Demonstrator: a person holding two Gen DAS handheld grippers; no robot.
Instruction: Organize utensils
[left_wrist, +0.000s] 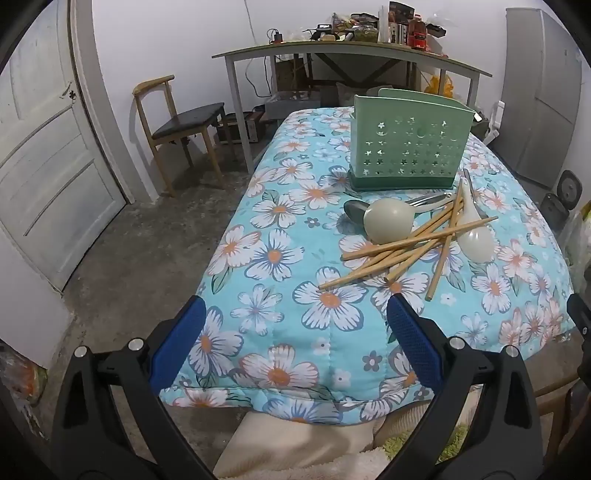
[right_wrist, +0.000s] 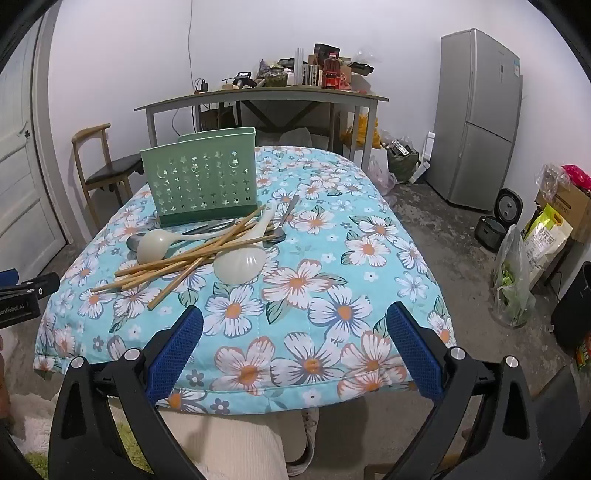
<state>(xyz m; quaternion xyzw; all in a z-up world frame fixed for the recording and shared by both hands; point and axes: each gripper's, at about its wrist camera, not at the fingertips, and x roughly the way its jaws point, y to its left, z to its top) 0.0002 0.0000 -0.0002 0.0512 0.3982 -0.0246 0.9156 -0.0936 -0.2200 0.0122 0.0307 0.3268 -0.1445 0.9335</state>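
Note:
A green perforated utensil holder (left_wrist: 410, 146) (right_wrist: 201, 181) stands upright on the floral-covered table (left_wrist: 280, 258) (right_wrist: 332, 280). In front of it lies a pile: several wooden chopsticks (left_wrist: 410, 245) (right_wrist: 184, 260), two cream ladles (left_wrist: 388, 219) (right_wrist: 240, 264) and metal spoons (left_wrist: 352, 210) (right_wrist: 279, 232). My left gripper (left_wrist: 295, 314) is open and empty over the table's near edge, short of the pile. My right gripper (right_wrist: 295, 321) is open and empty over the near edge, to the right of the pile.
A wooden chair (left_wrist: 177, 125) and a cluttered grey desk (left_wrist: 351, 51) stand behind the table. A white door (left_wrist: 44, 158) is at the left. A grey fridge (right_wrist: 476, 118), a rice cooker (right_wrist: 498, 218) and bags (right_wrist: 517, 273) stand at the right.

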